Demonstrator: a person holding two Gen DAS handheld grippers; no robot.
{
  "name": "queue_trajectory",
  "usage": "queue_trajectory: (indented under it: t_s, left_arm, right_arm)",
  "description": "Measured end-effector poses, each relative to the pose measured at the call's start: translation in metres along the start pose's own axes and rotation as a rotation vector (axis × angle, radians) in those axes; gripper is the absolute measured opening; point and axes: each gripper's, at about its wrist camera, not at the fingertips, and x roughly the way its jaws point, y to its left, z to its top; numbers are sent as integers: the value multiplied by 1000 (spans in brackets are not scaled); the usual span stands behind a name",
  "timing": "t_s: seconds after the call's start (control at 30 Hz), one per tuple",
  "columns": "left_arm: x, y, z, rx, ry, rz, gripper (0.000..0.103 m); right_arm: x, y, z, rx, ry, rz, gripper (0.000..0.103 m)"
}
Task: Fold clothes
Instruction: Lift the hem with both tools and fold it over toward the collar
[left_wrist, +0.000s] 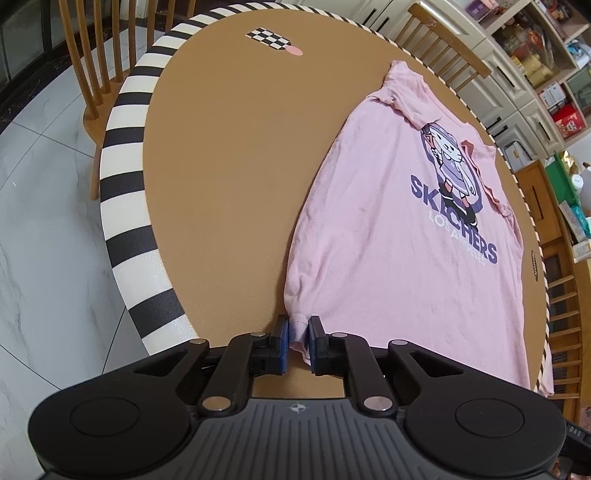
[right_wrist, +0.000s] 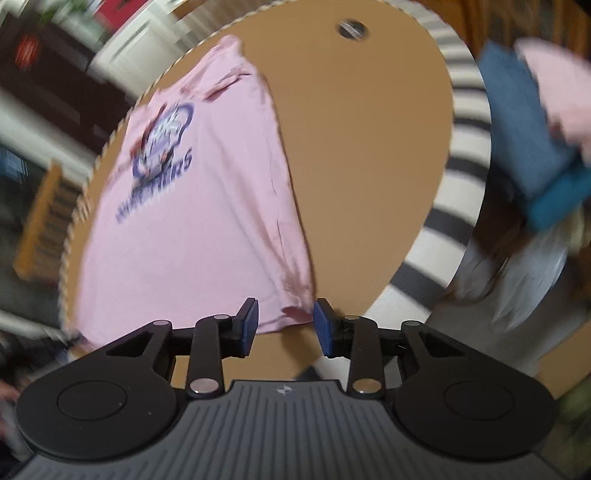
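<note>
From the left wrist camera, a pink Skechers T-shirt (left_wrist: 399, 229) lay flat, print side up, on the right half of a round brown table (left_wrist: 229, 177) with a black-and-white striped rim. The left gripper (left_wrist: 299, 341) had its blue-padded fingers (left_wrist: 282, 343) drawn narrow around the shirt's bunched near corner, the cloth pinched between the pads. A small checkered tag (left_wrist: 271, 38) sat on the far side of the table, well apart from the shirt. Wooden chairs (left_wrist: 99, 62) stood beyond the table, and shelving (left_wrist: 535, 66) filled the upper right.

From the right wrist camera, blurred by motion, the same T-shirt (right_wrist: 192, 206) covered the left part of the table (right_wrist: 369, 155), its hem reaching the near edge. The right gripper (right_wrist: 284, 326) held its fingers (right_wrist: 325, 328) wide apart, with the shirt's near hem corner lying between them; whether either pad touched the cloth could not be told. Blue and pink folded cloth (right_wrist: 532, 140) showed at the right, past the striped rim.
</note>
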Motion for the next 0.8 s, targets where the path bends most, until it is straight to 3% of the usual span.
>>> queue_trajectory:
  t_s: [0.13,0.2,0.27,0.43,0.67,0.8]
  left_arm:
    - [0,2,0,-12,4,-8,13]
    - [1,2,0,-15,3,-9,13]
    - [1,2,2,-10,4,-7,12]
    - [-2,-1,5,13,-8,-9,9]
    - [-14,-21,7,140,-34,34,8]
    - [-24,-32,8,181,-48,39,8]
  right_arm:
    - [4,-16,2,140,-6,48,35]
    - [6,-17,2,133,-26,28,14]
    - [8,-12,2,87,-39,13,6]
    - [0,6,2,-53,-77,27,5]
    - [-12,24,7,-224,-15,-18,4]
    - [-26,35,10,-280,-31,-8,4]
